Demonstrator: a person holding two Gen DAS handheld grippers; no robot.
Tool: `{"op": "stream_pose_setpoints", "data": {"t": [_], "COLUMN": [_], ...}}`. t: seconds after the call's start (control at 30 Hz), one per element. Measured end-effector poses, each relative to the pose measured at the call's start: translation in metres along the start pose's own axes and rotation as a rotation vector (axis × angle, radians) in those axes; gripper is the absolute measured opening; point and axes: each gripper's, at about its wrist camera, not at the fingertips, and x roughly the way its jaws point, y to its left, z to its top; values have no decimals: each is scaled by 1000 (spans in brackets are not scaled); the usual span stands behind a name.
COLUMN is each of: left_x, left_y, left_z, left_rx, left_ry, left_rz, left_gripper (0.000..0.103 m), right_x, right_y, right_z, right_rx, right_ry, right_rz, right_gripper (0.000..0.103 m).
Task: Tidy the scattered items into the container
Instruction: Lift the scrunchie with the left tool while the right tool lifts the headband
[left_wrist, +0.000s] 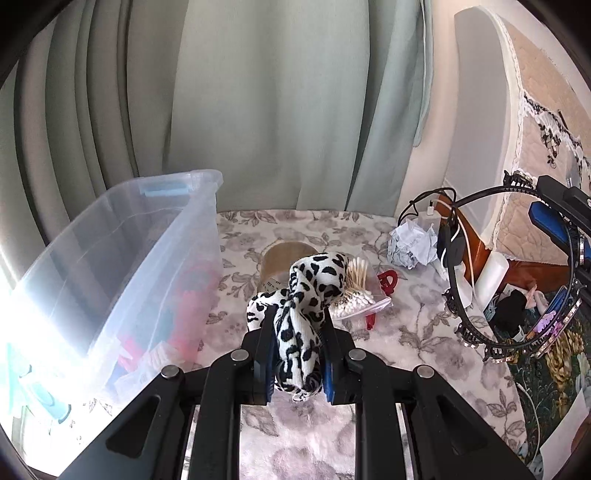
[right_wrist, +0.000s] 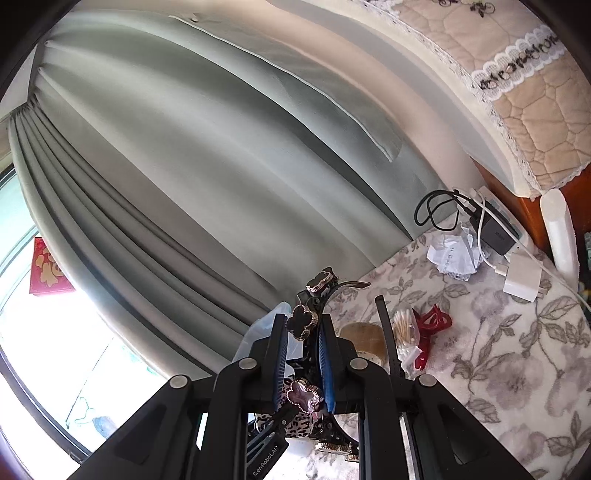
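My left gripper (left_wrist: 297, 321) is shut on a black-and-white spotted fabric band (left_wrist: 306, 291), which hangs above the floral cloth. A clear plastic bin (left_wrist: 122, 266) stands to its left with pink and red items inside. My right gripper (right_wrist: 303, 332) is shut on a black headband with clover ornaments (right_wrist: 303, 320); in the left wrist view that headband (left_wrist: 476, 332) hangs in the air at the right, held by the right gripper (left_wrist: 561, 221). On the cloth lie a bag of cotton swabs (left_wrist: 356, 291), a red hair claw (left_wrist: 386, 281) and a roll of tape (left_wrist: 280, 264).
A crumpled paper (left_wrist: 413, 243) lies at the back right beside a black charger and cables (left_wrist: 448, 240). Green curtains (left_wrist: 258, 110) hang behind the surface. A white adapter (right_wrist: 522, 280) sits near the right edge, past it a wooden bed frame (right_wrist: 532, 218).
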Motion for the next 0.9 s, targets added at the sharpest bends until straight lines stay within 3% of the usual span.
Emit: {"op": "stream_pose_setpoints", "data": {"t": [0.5, 0.9], "left_x": [-69, -104], "left_y": [18, 46], "left_z": [14, 20], "left_rx": [-39, -100], "left_ry": [-139, -224], "left_rz": [0, -7], "left_gripper": [20, 20], "right_x": [-47, -63], "right_y": [52, 94], "right_z": [4, -4], "right_rx": [-83, -176], "right_ry": [-90, -96], "right_rz": [37, 51], "right_gripper": [18, 18]}}
